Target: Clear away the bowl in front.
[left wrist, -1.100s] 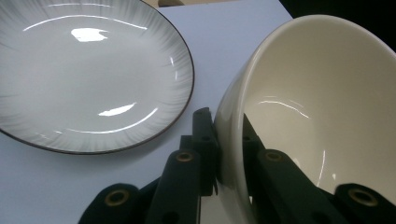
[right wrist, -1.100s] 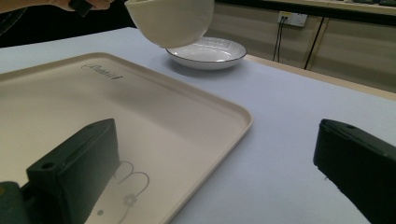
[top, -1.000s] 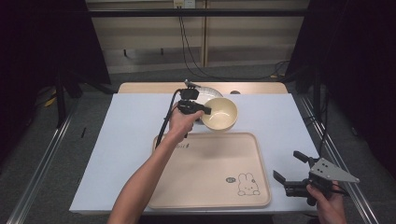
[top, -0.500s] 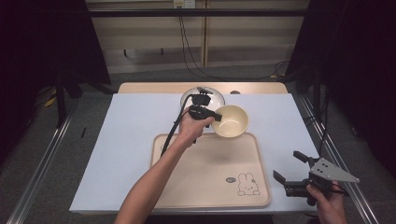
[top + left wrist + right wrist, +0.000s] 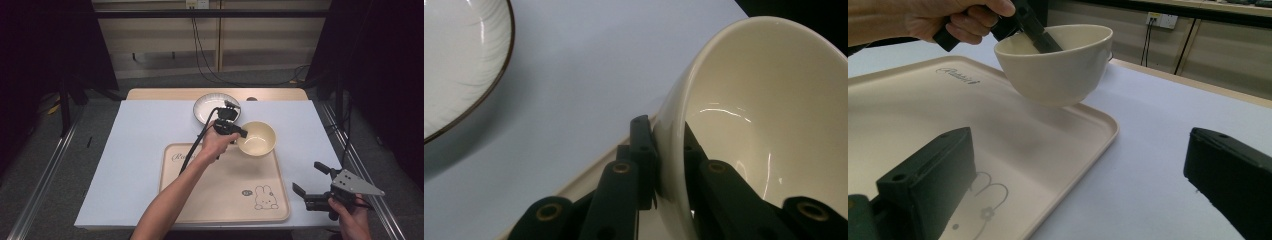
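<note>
Moved toward the tray [image 5: 210,200], the bowl [image 5: 257,138] hangs rim-clamped in the left hand-held gripper [image 5: 242,133].

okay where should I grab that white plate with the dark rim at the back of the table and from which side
Grip the plate by its raised dark rim, one jaw over the edge and one under it. It lies flat and shallow on the table, so the rim looks like the only pinchable part. Its near-left edge seems best, since the cream bowl held by the left gripper crowds the near-right.
</note>
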Demonstrator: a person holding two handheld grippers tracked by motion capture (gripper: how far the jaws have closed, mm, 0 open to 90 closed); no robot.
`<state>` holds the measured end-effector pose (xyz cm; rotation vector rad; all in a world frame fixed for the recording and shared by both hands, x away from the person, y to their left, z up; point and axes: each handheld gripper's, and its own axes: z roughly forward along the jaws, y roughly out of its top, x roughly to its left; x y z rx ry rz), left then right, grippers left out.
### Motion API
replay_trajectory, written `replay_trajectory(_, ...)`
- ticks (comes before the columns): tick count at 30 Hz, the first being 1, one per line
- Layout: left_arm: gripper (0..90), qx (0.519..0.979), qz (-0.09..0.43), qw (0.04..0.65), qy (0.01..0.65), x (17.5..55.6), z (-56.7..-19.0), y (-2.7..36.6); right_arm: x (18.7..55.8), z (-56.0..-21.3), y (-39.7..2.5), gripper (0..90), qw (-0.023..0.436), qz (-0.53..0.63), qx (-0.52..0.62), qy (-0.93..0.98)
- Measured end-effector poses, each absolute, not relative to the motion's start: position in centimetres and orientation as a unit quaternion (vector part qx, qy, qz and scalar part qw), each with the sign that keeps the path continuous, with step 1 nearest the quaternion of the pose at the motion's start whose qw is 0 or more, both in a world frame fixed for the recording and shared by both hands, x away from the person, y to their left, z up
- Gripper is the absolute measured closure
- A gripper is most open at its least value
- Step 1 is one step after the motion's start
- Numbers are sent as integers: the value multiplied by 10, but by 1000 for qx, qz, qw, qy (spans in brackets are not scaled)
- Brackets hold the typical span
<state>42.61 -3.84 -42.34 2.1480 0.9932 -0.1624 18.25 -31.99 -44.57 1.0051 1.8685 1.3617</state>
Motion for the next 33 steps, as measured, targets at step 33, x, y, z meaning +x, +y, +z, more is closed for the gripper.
replay_trajectory(33,831,851,-50,351,387,421,-455,-67,183,-446,-320,0,301,513,377,710)
